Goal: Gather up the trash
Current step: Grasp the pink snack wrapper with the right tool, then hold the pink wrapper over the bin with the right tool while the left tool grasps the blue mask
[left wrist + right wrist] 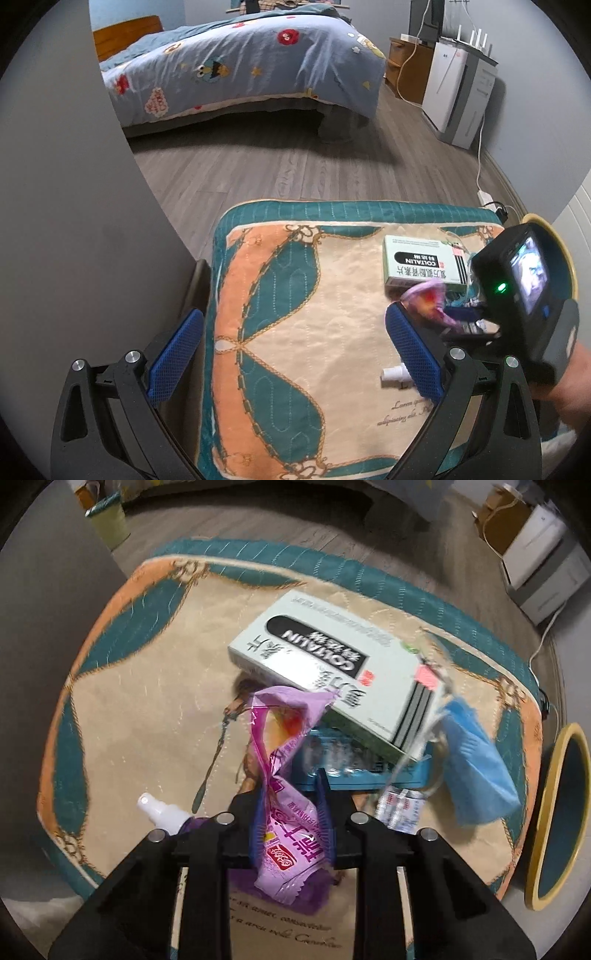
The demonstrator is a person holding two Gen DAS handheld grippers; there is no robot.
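Observation:
A crumpled purple snack wrapper (284, 775) stands pinched between the blue pads of my right gripper (291, 805), which is shut on it. In the left wrist view the same wrapper (428, 301) shows at the tips of the right gripper (458, 315), just in front of a green medicine box (424, 264). My left gripper (295, 332) is open over the quilted pad (295, 302) with nothing between its fingers. A blue face mask (476, 760) lies right of the medicine box (332, 672). Blister packs (399, 806) and a white spray bottle (162, 812) lie close by.
A round bin with a yellow rim (557, 812) stands off the pad's right edge. A pale green bin (109, 520) sits on the wood floor beyond. A bed (240, 66), a wooden cabinet (406, 70) and a white appliance (458, 92) line the room.

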